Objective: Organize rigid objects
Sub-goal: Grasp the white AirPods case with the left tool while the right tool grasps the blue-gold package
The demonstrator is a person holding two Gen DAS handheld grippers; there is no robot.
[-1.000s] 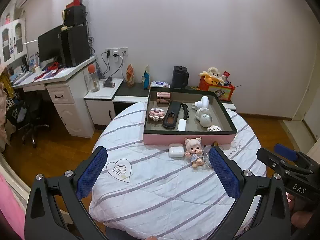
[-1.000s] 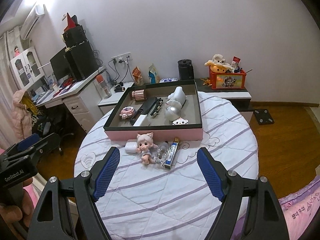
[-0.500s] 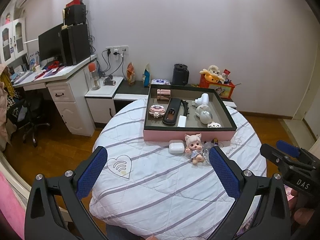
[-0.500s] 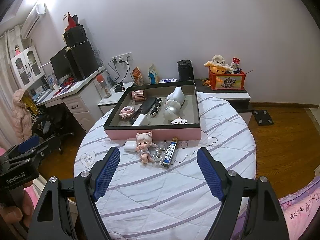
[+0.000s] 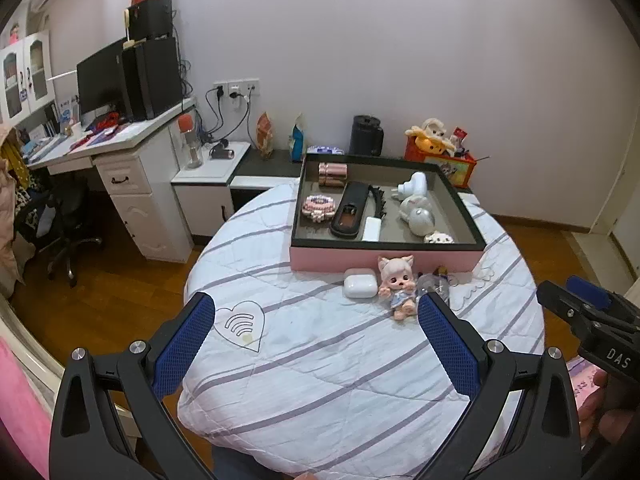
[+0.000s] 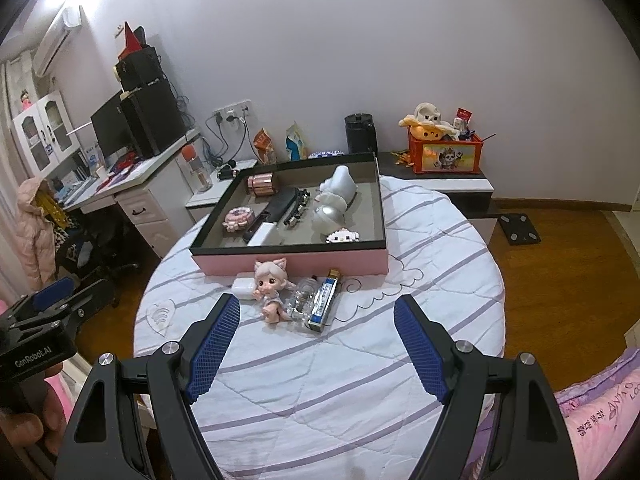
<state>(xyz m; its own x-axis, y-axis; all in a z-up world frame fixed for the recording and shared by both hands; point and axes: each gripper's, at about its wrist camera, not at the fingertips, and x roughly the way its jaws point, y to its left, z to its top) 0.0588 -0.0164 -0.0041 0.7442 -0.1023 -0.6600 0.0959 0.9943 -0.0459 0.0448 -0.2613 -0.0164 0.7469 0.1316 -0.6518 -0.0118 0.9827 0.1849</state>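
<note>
Tray: pink-sided tray [image 5: 384, 258] with a dark rim, at the far edge of the round table [image 5: 320, 380]; I see a pink bracelet [image 5: 319, 206], a black case [image 5: 349, 216], a white block [image 5: 372, 229], two rose-gold cylinders [image 5: 332, 169] and pale round gadgets [image 5: 418, 216] lying inside it.
Loose things: just in front of the tray's near wall I count a white earbud case [image 5: 360, 283], a cat-eared doll [image 5: 398, 286] sitting upright, a clear crumpled packet [image 6: 302, 302] and a blue-and-white bar [image 6: 325, 300], all in a tight row and touching or nearly so.
Surface: white quilted cover with grey stripes, a stitched heart [image 5: 241, 324] near its left edge and a looping cloud outline [image 6: 384, 292] towards the right edge.
Left gripper [image 5: 316, 334]: I have it hanging above the near edge, jaws spread wide, nothing between the blue pads.
Right gripper [image 6: 318, 336]: same, jaws wide apart and empty, above the near edge, pointing at the doll's row.
Hands: a hand [image 6: 44, 412] on the left tool's grip shows at the edge of the right view.
Room: white desk [image 5: 120, 148] with a monitor [image 5: 102, 80] and black tower at the left wall, wall sockets with cables, a low cabinet behind the table carrying a black kettle [image 5: 366, 136] and an orange toy box [image 6: 446, 152], wooden floor, pink bedding [image 6: 600, 420] at the near right.
</note>
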